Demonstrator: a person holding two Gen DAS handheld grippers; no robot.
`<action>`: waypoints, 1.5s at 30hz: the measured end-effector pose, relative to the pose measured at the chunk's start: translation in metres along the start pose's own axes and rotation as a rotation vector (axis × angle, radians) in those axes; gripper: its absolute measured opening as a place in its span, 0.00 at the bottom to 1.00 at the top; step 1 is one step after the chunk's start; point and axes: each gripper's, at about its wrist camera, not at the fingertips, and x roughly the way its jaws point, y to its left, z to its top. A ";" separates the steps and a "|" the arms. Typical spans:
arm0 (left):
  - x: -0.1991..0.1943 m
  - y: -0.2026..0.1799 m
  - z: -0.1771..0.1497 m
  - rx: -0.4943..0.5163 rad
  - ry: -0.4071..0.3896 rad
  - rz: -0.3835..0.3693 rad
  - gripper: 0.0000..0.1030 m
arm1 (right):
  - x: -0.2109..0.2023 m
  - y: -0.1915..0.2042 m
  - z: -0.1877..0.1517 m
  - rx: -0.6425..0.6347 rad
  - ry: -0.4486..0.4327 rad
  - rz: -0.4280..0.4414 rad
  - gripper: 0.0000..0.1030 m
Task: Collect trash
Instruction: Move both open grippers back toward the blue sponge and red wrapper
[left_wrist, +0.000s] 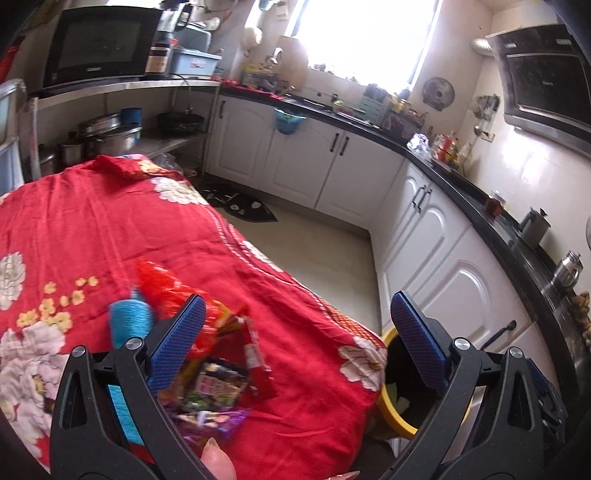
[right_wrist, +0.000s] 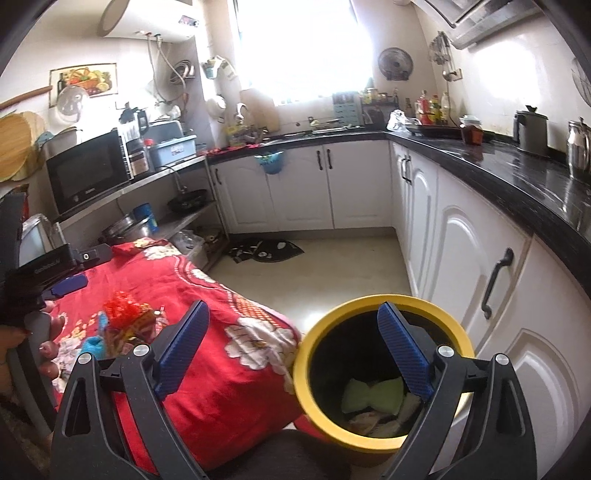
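Right wrist view: no readable writing; right gripper spread wide, empty, above one yellow bin; left gripper also apart.

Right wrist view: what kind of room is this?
A home kitchen, most likely: a black countertop over white cabinets, a microwave on a side shelf, and a kettle by the tiled wall.

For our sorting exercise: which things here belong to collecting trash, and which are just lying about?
Job: crumpled red and colourful snack wrappers, small blue bottle, yellow-rimmed black bin.

Lying about: black microwave, grey metal kettle, dark floor mat.
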 end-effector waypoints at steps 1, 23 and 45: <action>-0.002 0.005 0.000 -0.007 -0.004 0.005 0.89 | 0.000 0.004 0.001 -0.007 -0.001 0.008 0.87; -0.047 0.102 0.017 -0.132 -0.083 0.137 0.89 | 0.011 0.097 -0.001 -0.145 0.038 0.188 0.87; -0.023 0.161 -0.005 -0.231 0.051 0.192 0.89 | 0.059 0.179 -0.043 -0.297 0.212 0.362 0.87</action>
